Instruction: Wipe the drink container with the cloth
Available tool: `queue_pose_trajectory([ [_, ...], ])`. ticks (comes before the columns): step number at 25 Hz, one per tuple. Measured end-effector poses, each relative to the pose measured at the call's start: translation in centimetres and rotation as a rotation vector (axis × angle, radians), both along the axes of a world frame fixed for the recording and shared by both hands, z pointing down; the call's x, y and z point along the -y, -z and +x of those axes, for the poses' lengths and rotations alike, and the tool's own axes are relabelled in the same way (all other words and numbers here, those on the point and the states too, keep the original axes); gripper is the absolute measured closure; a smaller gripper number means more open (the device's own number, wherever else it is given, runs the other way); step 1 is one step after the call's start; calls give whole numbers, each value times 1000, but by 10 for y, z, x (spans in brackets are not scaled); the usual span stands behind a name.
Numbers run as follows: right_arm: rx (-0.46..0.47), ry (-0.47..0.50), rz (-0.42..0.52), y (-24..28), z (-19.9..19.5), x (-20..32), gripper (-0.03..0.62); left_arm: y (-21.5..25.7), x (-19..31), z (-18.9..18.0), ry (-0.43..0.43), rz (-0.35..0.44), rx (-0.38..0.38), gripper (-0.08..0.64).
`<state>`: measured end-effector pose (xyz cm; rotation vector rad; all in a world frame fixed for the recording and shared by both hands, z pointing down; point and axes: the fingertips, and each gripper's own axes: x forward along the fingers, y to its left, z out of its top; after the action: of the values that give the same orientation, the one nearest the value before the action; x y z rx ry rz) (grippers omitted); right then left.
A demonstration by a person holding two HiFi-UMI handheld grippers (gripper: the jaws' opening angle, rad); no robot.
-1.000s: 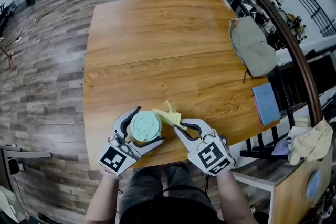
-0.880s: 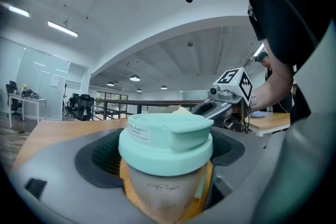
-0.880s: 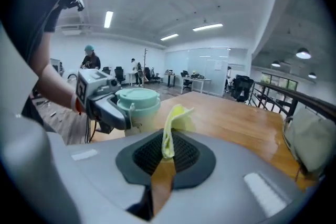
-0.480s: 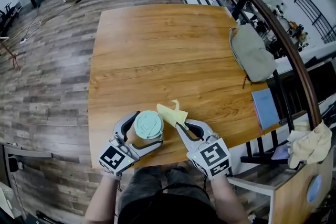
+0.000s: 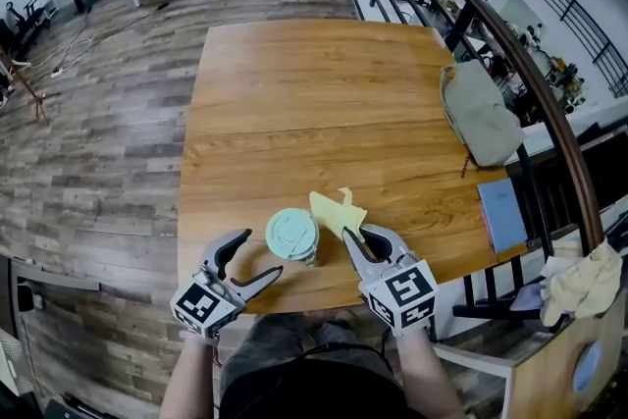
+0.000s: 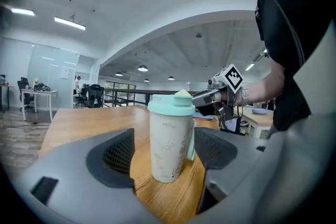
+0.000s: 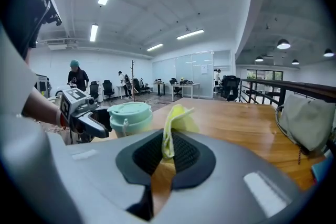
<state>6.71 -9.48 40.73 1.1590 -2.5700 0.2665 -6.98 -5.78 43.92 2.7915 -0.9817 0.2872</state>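
Bright ceiling-lit views, fisheye-warped edges

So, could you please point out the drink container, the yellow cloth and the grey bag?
drink container (image 5: pixel 292 234), head view, on its mint-green lid.
yellow cloth (image 5: pixel 334 214), head view, on its bunched middle.
grey bag (image 5: pixel 481 118), head view, on the middle of its top side.

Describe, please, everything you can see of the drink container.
The container is a tall, slightly tapered cup, cream with faint print. It looks plastic and is closed by a mint-green lid with a raised cap. It stands free and upright by the table's near edge. The yellow cloth hangs close beside it; contact is unclear.
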Motion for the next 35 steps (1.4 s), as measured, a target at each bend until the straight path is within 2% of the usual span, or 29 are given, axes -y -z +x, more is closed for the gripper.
queue_pose_trajectory([
  [4,3,-16,11,2,1,4,568,4,11,-20,86,40,14,332],
  [9,4,-34,25,6,2,7,569,15,32,-45,247,89,-4,563],
  [11,12,-41,37,10,4,9,568,20,39,-48,283,85,-7,563],
  [14,37,-53,79,20,6,11,568,38,50,-49,321,128,-9,563],
  [17,49,-65,115,30,8,13,569,55,65,-50,349,182,-42,563],
  [23,81,-91,160,50,13,18,569,76,82,-57,406,199,-101,563],
  [29,118,-130,220,74,22,28,568,100,92,-63,434,238,-122,563],
  [35,123,-121,259,86,14,30,569,118,95,-67,447,259,-148,563],
])
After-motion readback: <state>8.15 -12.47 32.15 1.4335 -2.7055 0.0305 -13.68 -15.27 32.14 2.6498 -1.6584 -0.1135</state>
